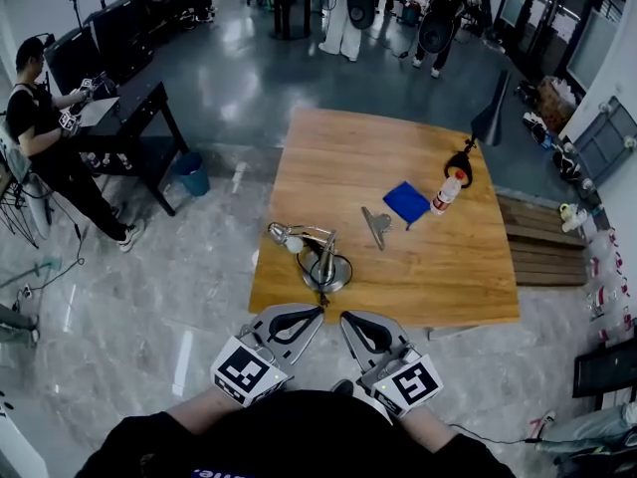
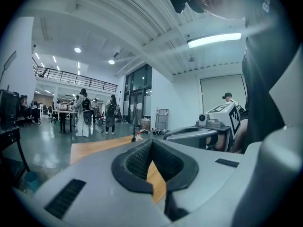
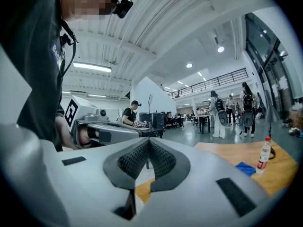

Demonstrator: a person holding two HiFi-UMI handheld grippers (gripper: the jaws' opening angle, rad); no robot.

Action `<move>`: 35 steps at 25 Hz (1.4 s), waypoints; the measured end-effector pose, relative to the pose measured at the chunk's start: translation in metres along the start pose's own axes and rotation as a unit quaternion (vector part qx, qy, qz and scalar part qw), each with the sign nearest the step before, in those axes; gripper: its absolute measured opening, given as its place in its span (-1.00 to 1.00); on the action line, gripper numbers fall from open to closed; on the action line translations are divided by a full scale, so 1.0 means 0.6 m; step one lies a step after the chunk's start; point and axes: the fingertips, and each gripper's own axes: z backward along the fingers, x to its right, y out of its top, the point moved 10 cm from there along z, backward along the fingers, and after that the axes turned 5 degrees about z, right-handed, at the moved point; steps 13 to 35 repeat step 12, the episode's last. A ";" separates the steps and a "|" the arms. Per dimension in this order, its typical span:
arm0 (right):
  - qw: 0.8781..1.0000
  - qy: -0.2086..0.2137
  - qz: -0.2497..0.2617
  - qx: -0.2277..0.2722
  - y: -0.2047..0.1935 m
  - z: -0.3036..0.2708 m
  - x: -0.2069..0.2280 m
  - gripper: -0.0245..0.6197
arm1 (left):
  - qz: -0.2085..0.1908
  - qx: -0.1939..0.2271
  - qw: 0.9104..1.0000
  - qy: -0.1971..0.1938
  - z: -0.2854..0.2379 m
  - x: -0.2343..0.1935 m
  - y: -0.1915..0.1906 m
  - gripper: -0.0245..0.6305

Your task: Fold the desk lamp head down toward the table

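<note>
The desk lamp (image 1: 317, 257) stands near the front left corner of the wooden table (image 1: 428, 277). Its round base sits on the table and its head (image 1: 282, 233) hangs low to the left, close to the tabletop. My left gripper (image 1: 311, 312) and right gripper (image 1: 350, 319) are side by side in front of my body, short of the table's near edge and apart from the lamp. Both are shut with nothing between the pads. In the left gripper view the left gripper (image 2: 151, 143) has its jaws meeting at the tips. The right gripper (image 3: 148, 141) looks the same in its own view.
On the table lie a blue cloth (image 1: 406, 201), a small bottle (image 1: 447, 193) and a grey metal clip (image 1: 376, 225). A dark cone-shaped lamp (image 1: 491, 118) stands at the far right corner. A seated person (image 1: 40, 137) works at a desk on the left, and a blue bin (image 1: 192, 174) stands nearby.
</note>
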 end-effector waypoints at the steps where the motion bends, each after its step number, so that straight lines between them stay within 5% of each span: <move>1: 1.000 0.002 0.003 0.002 0.000 -0.001 -0.001 -0.91 | -0.002 0.002 1.000 -0.002 0.000 0.001 0.000 -0.90; 35: 1.000 0.011 -0.008 0.005 0.002 0.000 -0.007 -0.91 | 0.008 -0.005 1.000 0.002 0.011 -0.002 -0.005 -0.90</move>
